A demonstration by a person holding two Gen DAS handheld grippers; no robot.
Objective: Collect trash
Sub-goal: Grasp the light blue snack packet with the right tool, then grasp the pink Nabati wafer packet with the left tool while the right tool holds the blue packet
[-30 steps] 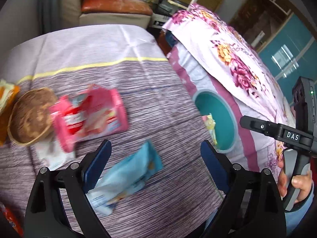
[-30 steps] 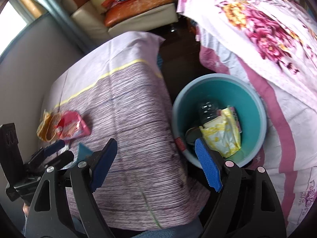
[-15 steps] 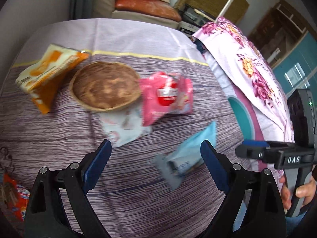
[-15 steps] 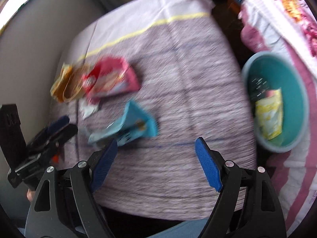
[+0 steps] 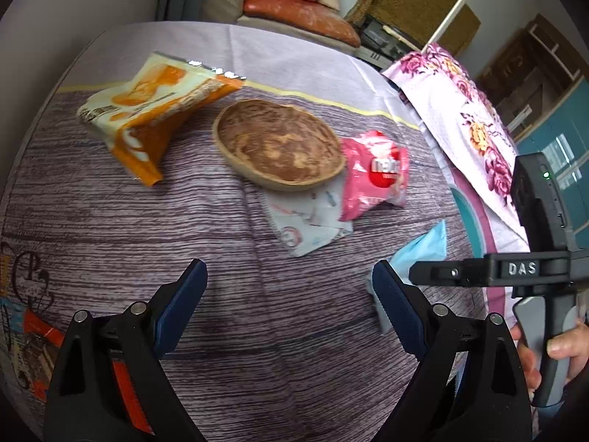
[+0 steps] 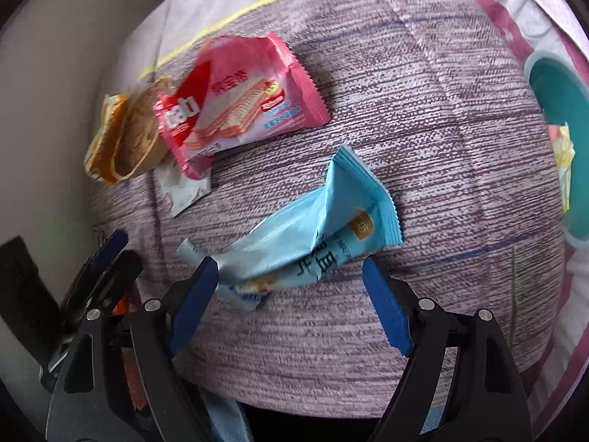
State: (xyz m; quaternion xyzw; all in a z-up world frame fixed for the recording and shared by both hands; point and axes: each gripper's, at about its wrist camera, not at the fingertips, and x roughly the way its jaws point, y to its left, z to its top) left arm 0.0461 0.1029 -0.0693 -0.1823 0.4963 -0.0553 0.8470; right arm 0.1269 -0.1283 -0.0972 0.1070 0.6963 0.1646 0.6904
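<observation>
Wrappers lie on a striped purple tablecloth (image 6: pixel 423 118). A light blue wrapper (image 6: pixel 316 228) lies just ahead of my open, empty right gripper (image 6: pixel 291 291); it also shows in the left wrist view (image 5: pixel 423 248). A pink wafer wrapper (image 6: pixel 243 99) (image 5: pixel 375 175), a small white wrapper (image 5: pixel 309 221) and an orange-and-white bag (image 5: pixel 154 107) lie farther off. My left gripper (image 5: pixel 291 305) is open and empty above the cloth, short of the white wrapper. The teal trash tub (image 6: pixel 556 147) sits at the right, holding a yellow wrapper.
A wooden bowl (image 5: pixel 278 143) stands between the orange bag and the pink wrapper. A red-orange wrapper (image 5: pixel 40 328) lies at the left table edge. A floral pink cloth (image 5: pixel 475 110) covers furniture to the right. A sofa (image 5: pixel 294 3) stands beyond the table.
Both grippers swung left from the tub toward the wrappers. The right gripper came down close over the light blue wrapper. The left view now takes in the bowl and orange bag.
</observation>
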